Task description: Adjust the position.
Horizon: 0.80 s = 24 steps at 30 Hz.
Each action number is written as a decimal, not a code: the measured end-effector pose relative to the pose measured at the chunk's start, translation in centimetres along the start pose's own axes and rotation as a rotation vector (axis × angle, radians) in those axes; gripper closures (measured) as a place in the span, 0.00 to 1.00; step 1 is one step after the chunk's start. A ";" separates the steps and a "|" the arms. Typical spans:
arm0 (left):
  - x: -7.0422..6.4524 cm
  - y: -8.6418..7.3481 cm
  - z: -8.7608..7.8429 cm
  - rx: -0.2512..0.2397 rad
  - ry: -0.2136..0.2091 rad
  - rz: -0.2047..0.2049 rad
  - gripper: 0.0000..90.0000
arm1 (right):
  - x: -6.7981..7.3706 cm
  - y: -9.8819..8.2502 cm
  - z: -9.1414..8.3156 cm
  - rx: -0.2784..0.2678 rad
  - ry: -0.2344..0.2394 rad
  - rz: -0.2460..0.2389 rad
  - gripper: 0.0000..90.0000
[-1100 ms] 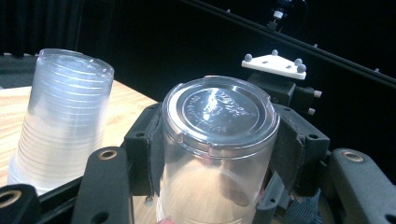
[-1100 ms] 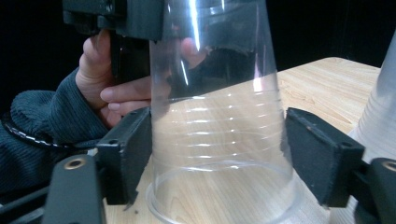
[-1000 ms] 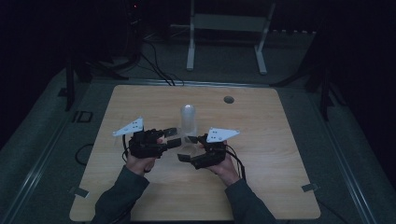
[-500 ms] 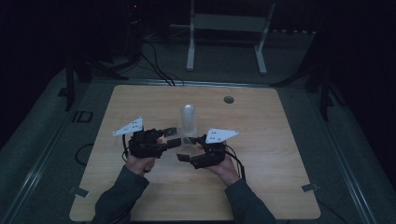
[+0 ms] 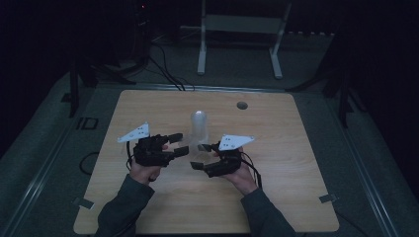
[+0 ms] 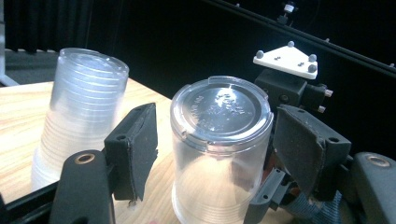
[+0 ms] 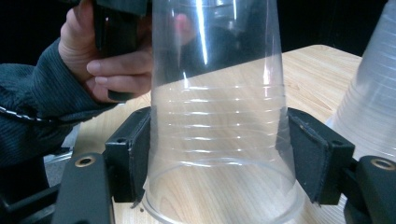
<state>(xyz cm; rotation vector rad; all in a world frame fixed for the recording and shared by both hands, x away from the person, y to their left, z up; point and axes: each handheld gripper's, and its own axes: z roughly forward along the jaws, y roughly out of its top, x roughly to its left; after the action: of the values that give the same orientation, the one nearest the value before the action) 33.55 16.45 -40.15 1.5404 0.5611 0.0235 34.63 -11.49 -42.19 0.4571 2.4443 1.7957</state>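
Note:
A single clear plastic cup stands upside down on the wooden table. My right gripper is shut on it, both pads pressing its lower wall after closing in. In the left gripper view the same cup sits between the jaws of my left gripper, which have just been opening; the left pad stands clear of the cup wall. From above, the left gripper and right gripper face each other near the table's middle.
A stack of several clear cups stands upside down just beyond the grippers, close beside the single cup. A small round hole marks the table's far side. A white metal stand is behind the table.
The left gripper's jaws were together and now stand spread apart. The right gripper's jaws have drawn in. Neither hand has shifted.

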 end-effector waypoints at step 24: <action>-0.3 0.6 -0.9 0.042 0.060 0.067 0.35 | -0.9 0.5 -1.5 0.095 -0.086 -0.039 0.33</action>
<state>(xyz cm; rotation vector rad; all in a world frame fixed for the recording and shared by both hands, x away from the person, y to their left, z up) 33.18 17.22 -39.48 1.6036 0.5601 0.1096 35.27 -13.02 -41.33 0.4799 2.4702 1.6158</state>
